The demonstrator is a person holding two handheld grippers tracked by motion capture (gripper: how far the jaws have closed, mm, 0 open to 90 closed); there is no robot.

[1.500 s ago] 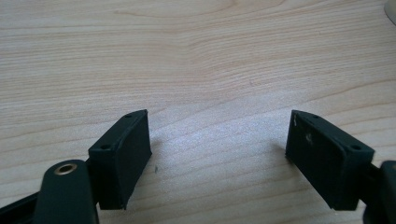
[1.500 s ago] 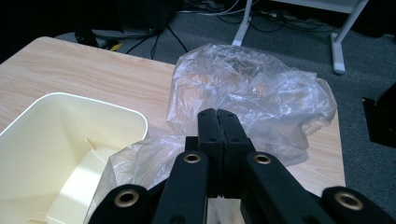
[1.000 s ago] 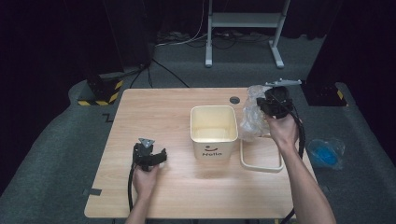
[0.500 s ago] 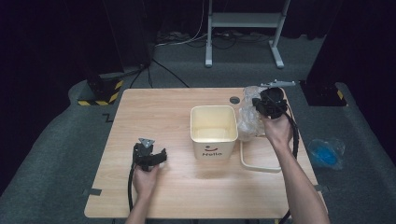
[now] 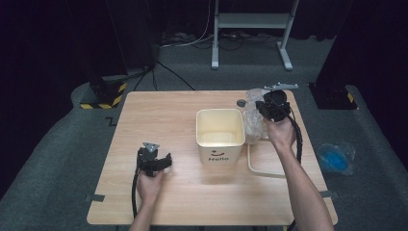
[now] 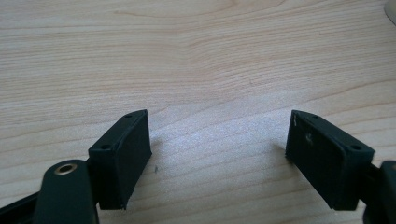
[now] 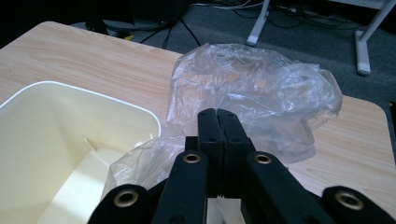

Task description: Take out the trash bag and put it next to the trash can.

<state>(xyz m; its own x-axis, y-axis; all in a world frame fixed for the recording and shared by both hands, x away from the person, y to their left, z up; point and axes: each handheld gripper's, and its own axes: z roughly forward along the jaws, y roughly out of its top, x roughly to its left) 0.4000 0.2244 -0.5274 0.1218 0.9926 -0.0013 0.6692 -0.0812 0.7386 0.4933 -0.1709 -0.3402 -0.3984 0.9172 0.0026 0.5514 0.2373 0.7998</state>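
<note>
Your right gripper (image 7: 218, 116) has its jaws pressed together on a fold of the clear plastic bag (image 7: 261, 93), which is bunched on the bench (image 5: 163, 115) just beside the cream bin (image 5: 219, 132), at its far right corner; your left gripper (image 6: 217, 154) rests low over bare bench, jaws wide apart, holding nothing.

Left gripper (image 5: 153, 161): black body, grey three-cornered plate on top, black cable trailing back from it along bare forearm. Its two black jaw pads (image 6: 122, 156) are blocky and rectangular, matte, each with two small screw holes on top edge; brass-ringed rivet on black link arm behind one pad.

Right gripper (image 7: 218, 126): black, linkage arms with four brass-ringed rivets behind pads. Grey plate on top, looped black cable. No sleeves visible.
</note>
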